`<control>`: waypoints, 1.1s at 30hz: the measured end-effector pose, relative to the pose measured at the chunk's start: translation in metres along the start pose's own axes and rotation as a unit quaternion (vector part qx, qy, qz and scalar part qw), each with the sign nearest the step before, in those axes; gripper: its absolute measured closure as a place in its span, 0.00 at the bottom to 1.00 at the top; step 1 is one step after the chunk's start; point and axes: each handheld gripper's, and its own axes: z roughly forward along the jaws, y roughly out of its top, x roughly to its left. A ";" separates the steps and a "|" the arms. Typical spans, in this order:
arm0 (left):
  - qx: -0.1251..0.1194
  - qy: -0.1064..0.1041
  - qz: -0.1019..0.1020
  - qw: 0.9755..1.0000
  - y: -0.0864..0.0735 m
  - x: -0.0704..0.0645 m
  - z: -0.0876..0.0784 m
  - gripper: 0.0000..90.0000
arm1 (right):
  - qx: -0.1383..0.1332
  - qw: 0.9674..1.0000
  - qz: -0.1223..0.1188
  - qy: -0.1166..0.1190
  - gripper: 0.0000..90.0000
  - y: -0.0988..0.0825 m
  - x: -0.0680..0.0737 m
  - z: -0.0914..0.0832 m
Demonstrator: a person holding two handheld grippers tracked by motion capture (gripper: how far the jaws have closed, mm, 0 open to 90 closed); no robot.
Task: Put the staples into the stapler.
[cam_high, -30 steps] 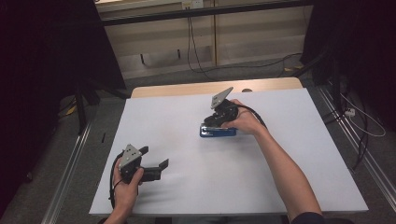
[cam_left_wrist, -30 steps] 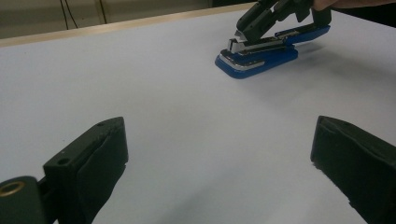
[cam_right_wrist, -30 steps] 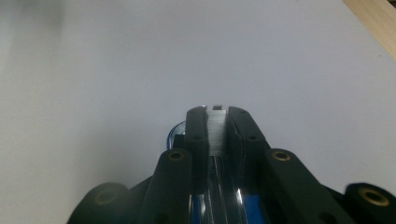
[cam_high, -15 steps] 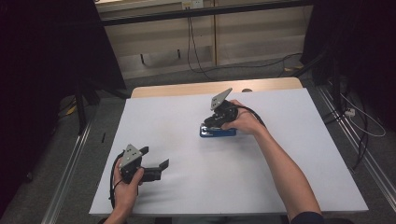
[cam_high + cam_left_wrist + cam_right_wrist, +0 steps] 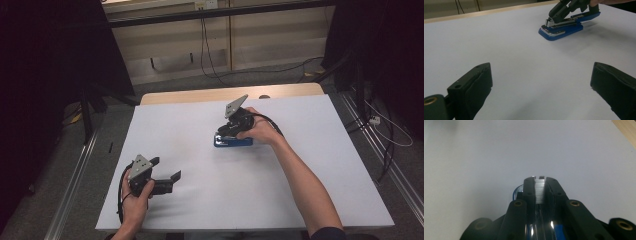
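A blue stapler [image 5: 233, 142] lies flat on the white table [image 5: 300, 175], a little right of its middle. My right gripper [image 5: 225, 131] points down onto the stapler's left end. In the right gripper view its jaws [image 5: 539, 180] are shut on a silver strip of staples [image 5: 539, 191], with the stapler's blue body [image 5: 559, 230] right beneath. The left gripper view looks across at the stapler [image 5: 561, 27], whose chrome magazine sits under the black fingers [image 5: 560, 11] of the right gripper. My left gripper [image 5: 166, 168] rests near the front left of the table, open with nothing between its jaws [image 5: 541, 82].
A bare wooden strip [image 5: 200, 95] runs along the table's far edge. Cables [image 5: 207, 50] hang down the wall behind and cross the floor. Metal rails [image 5: 75, 180] flank both sides of the table.
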 end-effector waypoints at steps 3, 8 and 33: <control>-0.001 -0.001 -0.002 1.000 0.000 0.000 0.000 0.05 | -0.002 1.000 0.003 -0.001 0.88 0.000 0.001 0.001; 0.000 0.000 0.000 1.000 0.000 0.001 -0.001 0.05 | -0.006 1.000 0.013 -0.001 0.87 0.000 0.000 0.001; 0.000 0.003 -0.001 1.000 -0.001 0.000 0.000 0.05 | -0.033 0.992 0.101 -0.071 0.41 -0.005 0.001 -0.011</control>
